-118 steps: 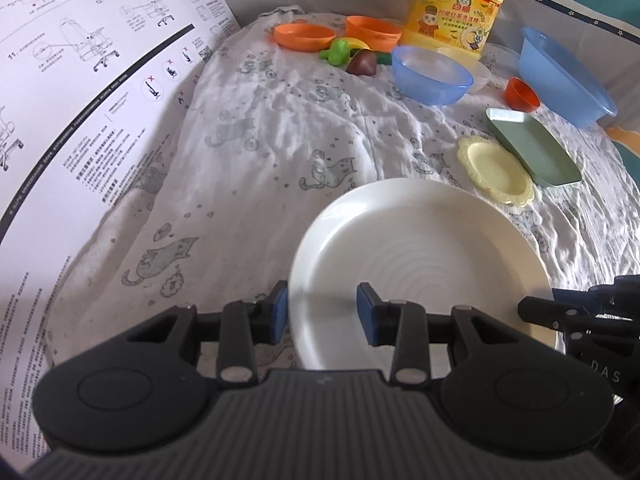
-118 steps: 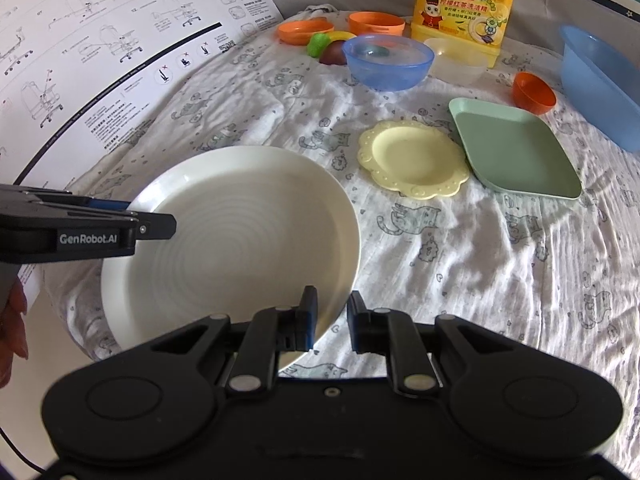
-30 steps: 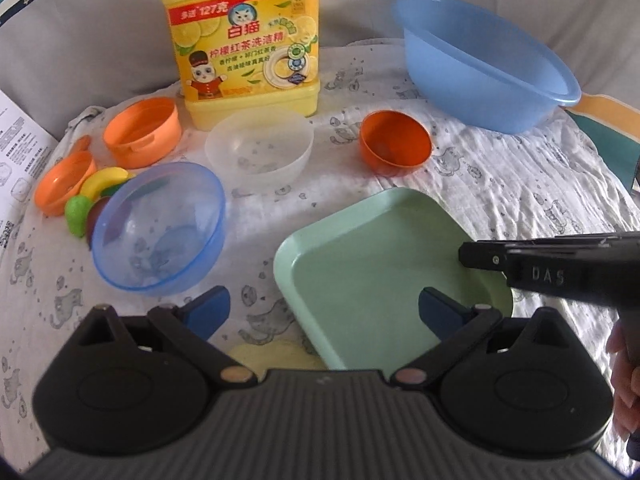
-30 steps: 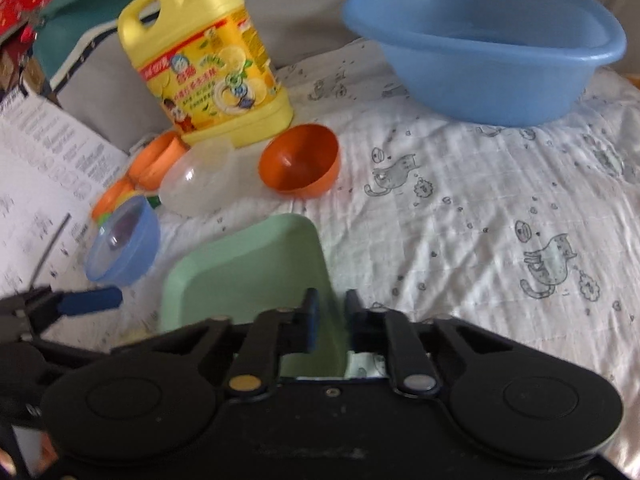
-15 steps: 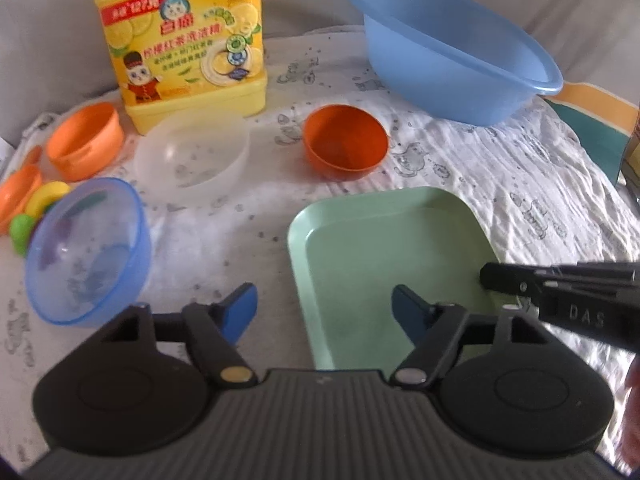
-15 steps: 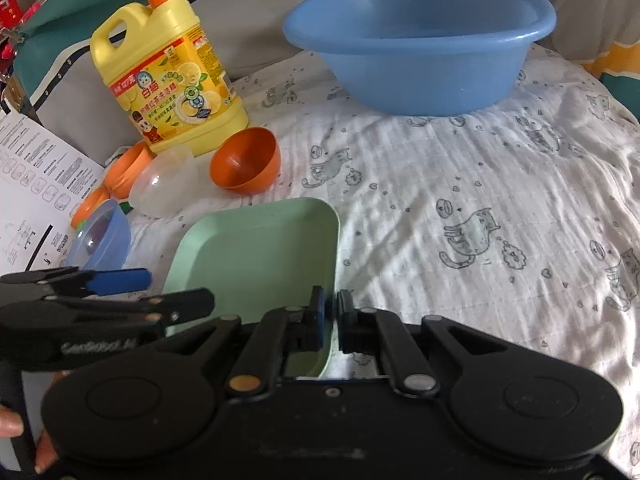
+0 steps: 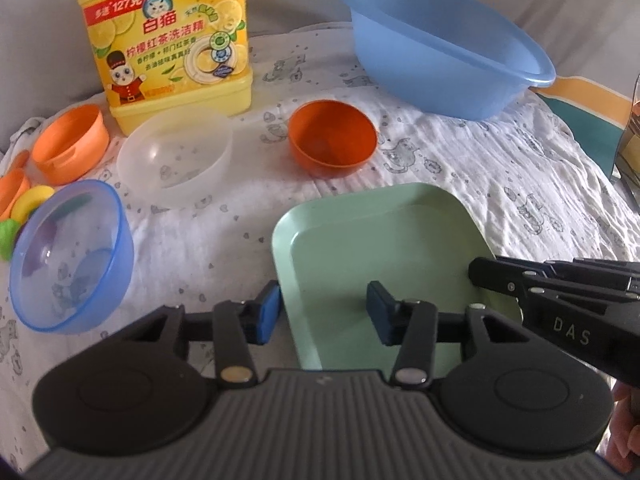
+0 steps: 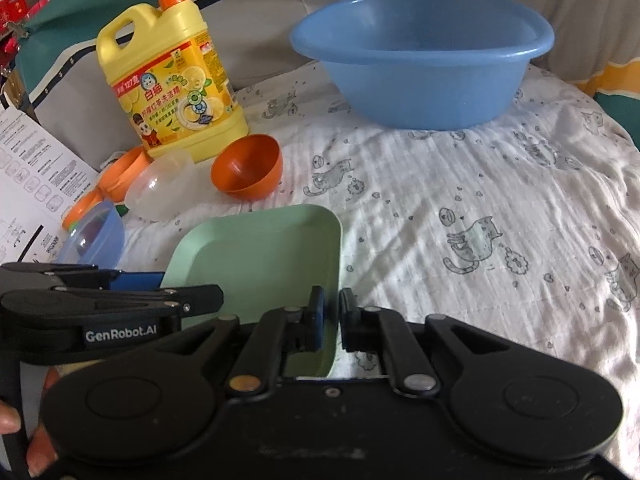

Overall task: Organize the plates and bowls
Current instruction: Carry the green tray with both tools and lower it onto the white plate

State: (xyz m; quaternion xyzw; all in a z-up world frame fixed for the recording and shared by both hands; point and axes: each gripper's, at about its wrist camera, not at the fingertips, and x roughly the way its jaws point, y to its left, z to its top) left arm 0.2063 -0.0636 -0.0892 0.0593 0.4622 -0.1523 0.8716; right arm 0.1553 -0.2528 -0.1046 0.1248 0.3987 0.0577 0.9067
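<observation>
A pale green square plate [image 7: 380, 248] lies on the cat-print cloth, also in the right wrist view [image 8: 260, 256]. My left gripper [image 7: 324, 312] straddles its near left rim. Its jaws are closing, one blue pad just outside the rim and the other over the plate's floor, with a gap still showing. My right gripper [image 8: 332, 320] is shut on the plate's right rim. Behind the plate sit an orange bowl [image 7: 332, 140], a clear bowl [image 7: 176, 160] and a see-through blue bowl [image 7: 68, 256].
A big blue basin [image 7: 440, 60] stands at the back right and a yellow detergent jug [image 7: 168, 36] at the back left. Orange cups [image 7: 70, 144] and toy fruit [image 7: 24, 204] lie at the far left. A printed paper sheet [image 8: 32, 168] borders the cloth's left side.
Both grippers have left the white round plate for the green one. Over the last second the left jaws have narrowed from wide open around its left rim; the right has stayed shut on the right rim.
</observation>
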